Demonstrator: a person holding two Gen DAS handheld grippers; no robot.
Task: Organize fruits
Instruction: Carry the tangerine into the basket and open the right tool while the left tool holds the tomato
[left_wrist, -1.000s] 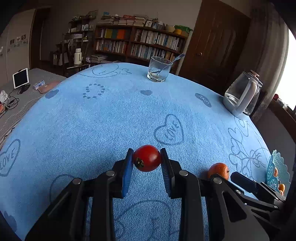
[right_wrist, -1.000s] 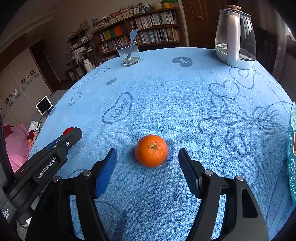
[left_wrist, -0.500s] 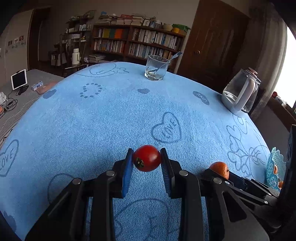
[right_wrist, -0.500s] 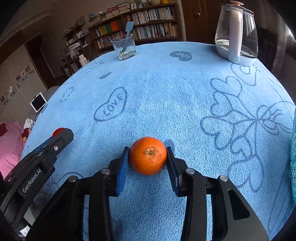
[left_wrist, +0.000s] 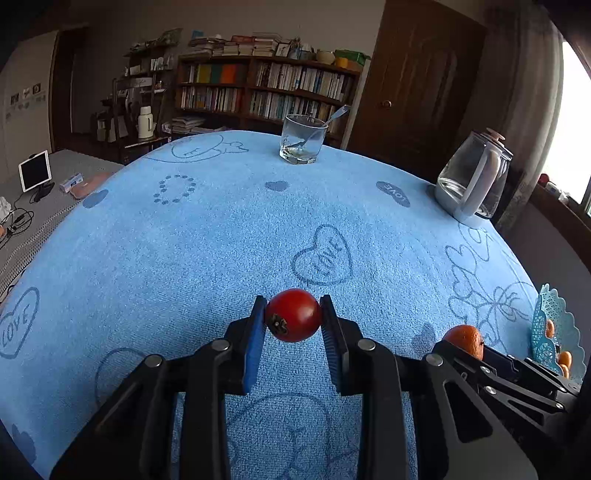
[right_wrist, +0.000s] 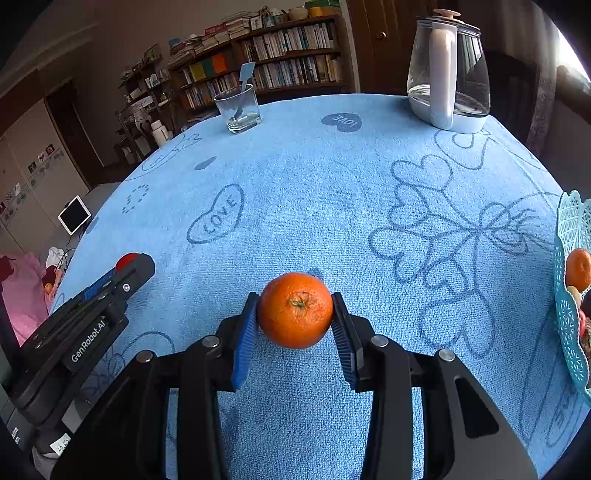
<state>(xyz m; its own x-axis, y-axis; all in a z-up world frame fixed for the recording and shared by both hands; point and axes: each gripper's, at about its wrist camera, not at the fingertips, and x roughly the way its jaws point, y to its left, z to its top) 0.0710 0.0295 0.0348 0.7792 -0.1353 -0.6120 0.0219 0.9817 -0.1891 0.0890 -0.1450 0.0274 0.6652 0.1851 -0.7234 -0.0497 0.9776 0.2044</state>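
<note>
My left gripper (left_wrist: 293, 321) is shut on a red tomato (left_wrist: 293, 314) and holds it above the blue cloth. My right gripper (right_wrist: 294, 314) is shut on an orange (right_wrist: 294, 310), lifted a little off the cloth. In the left wrist view the orange (left_wrist: 463, 338) shows at the lower right, with the right gripper (left_wrist: 491, 360) around it. In the right wrist view the left gripper (right_wrist: 122, 271) shows at the left, with the tomato (right_wrist: 125, 260) peeking out. A light blue lattice fruit basket (right_wrist: 570, 295) with several fruits stands at the right edge; it also shows in the left wrist view (left_wrist: 546, 321).
A glass with a spoon (left_wrist: 303, 142) stands at the far side of the table. A glass kettle (left_wrist: 474, 181) stands at the far right. The blue towel cloth (left_wrist: 221, 240) covers the table. Bookshelves and a door lie behind.
My right gripper moved forward, closed on the orange and lifted it slightly. My left gripper kept hold of the tomato and rose a little.
</note>
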